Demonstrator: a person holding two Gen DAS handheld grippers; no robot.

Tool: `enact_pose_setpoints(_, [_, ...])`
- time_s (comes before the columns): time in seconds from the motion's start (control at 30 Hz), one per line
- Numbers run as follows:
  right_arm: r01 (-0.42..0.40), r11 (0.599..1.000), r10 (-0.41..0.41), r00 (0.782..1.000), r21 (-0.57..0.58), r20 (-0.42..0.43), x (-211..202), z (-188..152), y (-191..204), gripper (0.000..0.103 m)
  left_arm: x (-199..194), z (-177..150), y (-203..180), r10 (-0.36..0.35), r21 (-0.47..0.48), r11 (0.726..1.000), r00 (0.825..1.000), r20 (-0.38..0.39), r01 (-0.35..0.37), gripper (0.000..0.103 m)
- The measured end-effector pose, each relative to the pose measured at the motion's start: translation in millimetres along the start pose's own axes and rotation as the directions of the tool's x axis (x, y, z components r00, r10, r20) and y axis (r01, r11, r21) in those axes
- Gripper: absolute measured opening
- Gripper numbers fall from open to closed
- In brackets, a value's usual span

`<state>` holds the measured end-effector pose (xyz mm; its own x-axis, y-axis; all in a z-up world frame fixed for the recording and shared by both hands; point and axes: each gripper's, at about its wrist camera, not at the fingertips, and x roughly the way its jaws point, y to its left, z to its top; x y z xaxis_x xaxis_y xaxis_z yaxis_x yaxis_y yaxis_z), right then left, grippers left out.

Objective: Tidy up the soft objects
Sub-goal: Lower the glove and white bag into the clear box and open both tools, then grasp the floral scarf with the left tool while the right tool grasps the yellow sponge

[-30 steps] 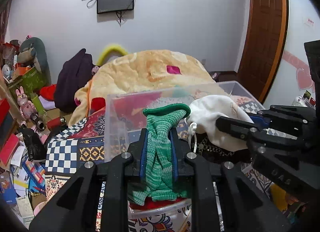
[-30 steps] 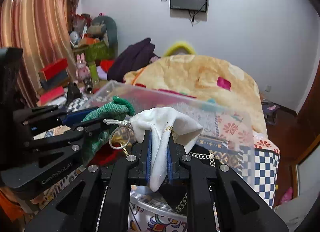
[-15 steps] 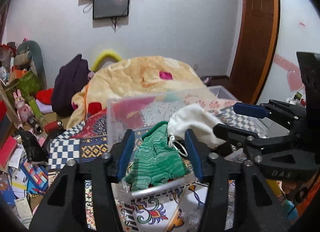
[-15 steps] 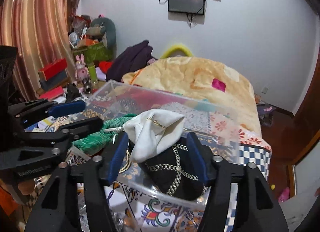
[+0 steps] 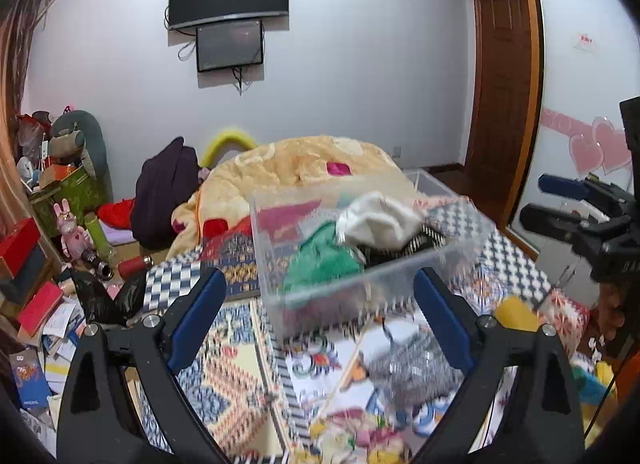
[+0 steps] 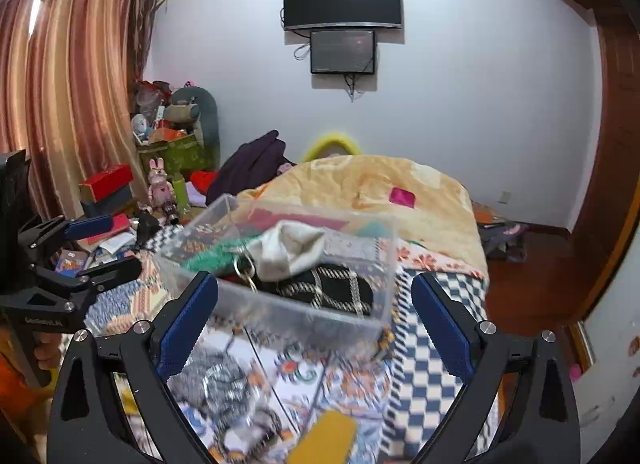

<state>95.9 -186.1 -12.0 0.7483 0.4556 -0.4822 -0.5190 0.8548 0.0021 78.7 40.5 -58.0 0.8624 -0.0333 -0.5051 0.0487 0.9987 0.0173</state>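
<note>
Ahead of both wide-open, empty claws, left claw [image 5: 316, 320] and right claw [image 6: 316, 316], a limp green knit [image 5: 320, 264] and white drawstring pouch [image 5: 376, 219] are seen in the clear bin [image 5: 360, 288], best pinched by a fold.

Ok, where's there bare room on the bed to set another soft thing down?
Bare bedspread lies right of the clear bin, on the checkered stretch below the yellow quilt. The bin is crowded: green knit, white pouch and black item fill it. The near foreground, between both open hand-held grippers, holds loose blurred items.
</note>
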Motion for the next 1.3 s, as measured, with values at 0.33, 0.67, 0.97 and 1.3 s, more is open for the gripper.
enact_pose_setpoints(0.33, [0.028,0.999,-0.024,0.993,0.029,-0.118,6,-46,-4,0.097,13,-55,4,-0.028,-0.008,1.000,0.988,-0.151,0.027,0.098])
enact_pose_setpoints(0.67, [0.047,0.994,-0.022,0.972,0.100,-0.234,17,-91,-15,0.092,22,-92,-7,-0.058,-0.054,0.997,0.971,-0.233,0.047,0.098])
enact_pose_setpoints(0.97, [0.030,0.995,-0.006,0.967,0.095,-0.253,16,-99,-15,0.046,24,-107,-12,-0.058,-0.042,0.998,0.966,-0.251,0.049,0.098])
enact_pose_setpoints(1.3, [0.011,0.996,0.010,0.974,0.091,-0.225,13,-91,-10,0.035,23,-109,-7,-0.027,-0.046,0.999,0.971,-0.236,0.017,0.058])
